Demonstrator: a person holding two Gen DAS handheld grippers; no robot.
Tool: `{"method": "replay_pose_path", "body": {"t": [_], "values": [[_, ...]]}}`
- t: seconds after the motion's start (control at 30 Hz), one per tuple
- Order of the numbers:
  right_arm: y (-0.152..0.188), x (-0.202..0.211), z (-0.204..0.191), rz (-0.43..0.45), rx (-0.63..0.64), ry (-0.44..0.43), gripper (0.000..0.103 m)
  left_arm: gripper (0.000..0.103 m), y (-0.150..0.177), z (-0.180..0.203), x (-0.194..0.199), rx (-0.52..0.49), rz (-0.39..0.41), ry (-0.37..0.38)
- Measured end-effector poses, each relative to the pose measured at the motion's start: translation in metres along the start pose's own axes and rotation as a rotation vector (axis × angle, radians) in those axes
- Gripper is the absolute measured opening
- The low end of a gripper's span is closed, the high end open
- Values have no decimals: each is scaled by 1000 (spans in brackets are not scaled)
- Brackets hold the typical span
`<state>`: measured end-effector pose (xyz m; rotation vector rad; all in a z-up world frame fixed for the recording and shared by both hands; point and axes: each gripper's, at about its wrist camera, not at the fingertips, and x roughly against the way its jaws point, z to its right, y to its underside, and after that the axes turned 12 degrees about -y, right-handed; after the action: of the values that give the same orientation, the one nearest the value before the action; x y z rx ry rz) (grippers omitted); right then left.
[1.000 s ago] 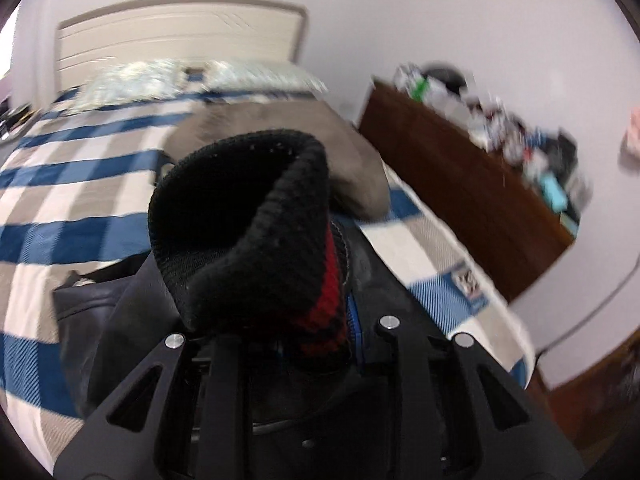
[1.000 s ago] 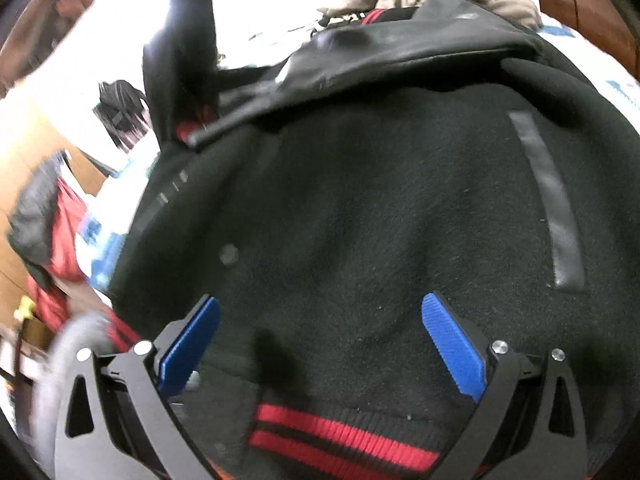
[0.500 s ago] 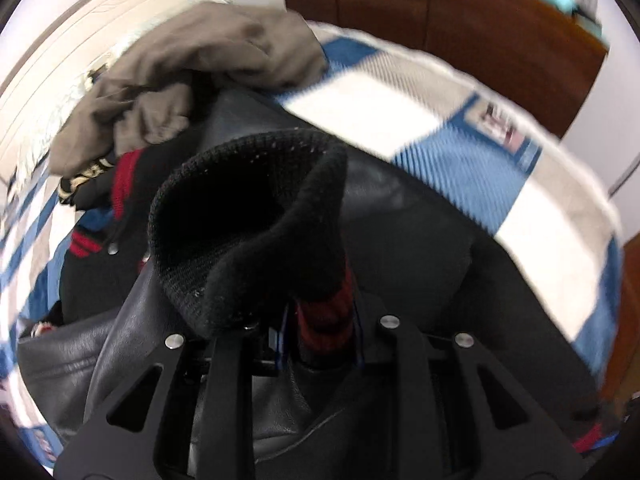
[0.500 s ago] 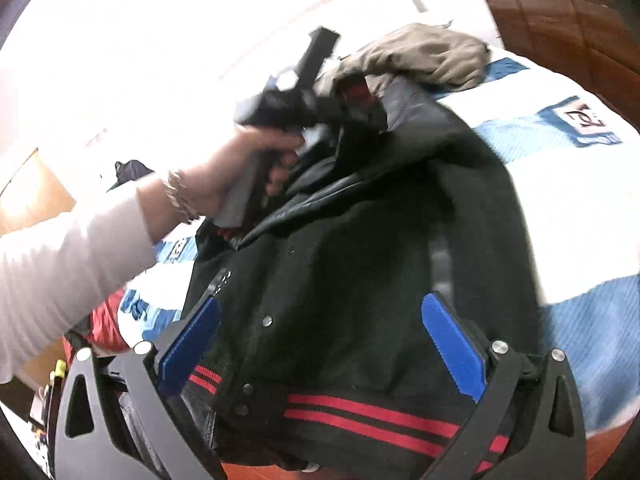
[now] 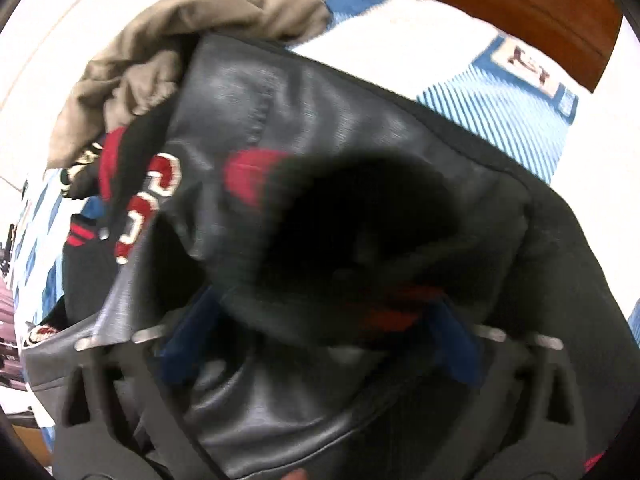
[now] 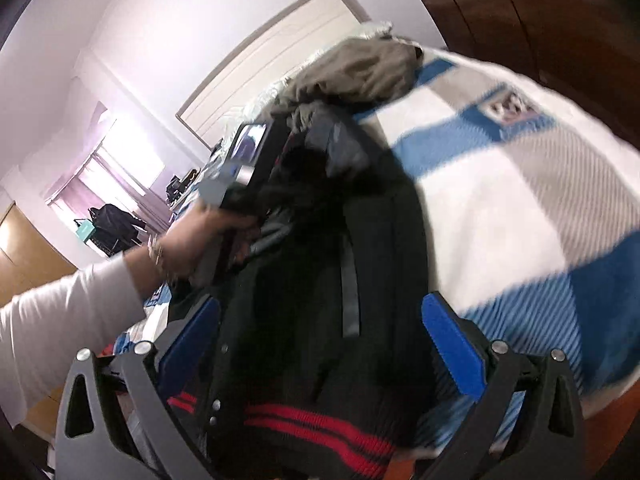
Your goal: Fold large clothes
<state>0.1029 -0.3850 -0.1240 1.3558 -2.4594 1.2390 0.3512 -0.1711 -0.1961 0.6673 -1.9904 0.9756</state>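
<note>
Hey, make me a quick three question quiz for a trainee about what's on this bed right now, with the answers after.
1. True or false: the black varsity jacket with red-striped knit trim lies on a blue, white and grey checked bedspread.
2. Which garment is heaped beyond the jacket, toward the headboard? A) crumpled khaki-brown garment B) yellow raincoat C) pink towel
3. Fill in: the knit sleeve cuff sits between the blue-padded fingers of the ____ gripper, whose jaws are opening.

Key: 1 true. 2 A, the crumpled khaki-brown garment. 3 left; the left gripper is releasing, pads off the cuff.
</note>
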Motion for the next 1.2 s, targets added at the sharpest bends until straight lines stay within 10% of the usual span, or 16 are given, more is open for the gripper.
{"method": "replay_pose_path", "body": {"t": [0.37,0.6,0.87,1.0,1.2], "values": [[-83,-75,-37,-93,138,-41,99,98,112,-49,93,140,152,173],[-113,-189,-59,-256,363,150,99,98,224,-53,115,220,99,185],[-110,-282,-49,-422,499,331,97,97,283,-59,105,344,53,244],[-111,-304,-33,-495,525,481,32,97,290,-60,97,359,52,271],[-128,-282,-52,-460,567,428,15,97,296,-52,93,342,47,265]]}}
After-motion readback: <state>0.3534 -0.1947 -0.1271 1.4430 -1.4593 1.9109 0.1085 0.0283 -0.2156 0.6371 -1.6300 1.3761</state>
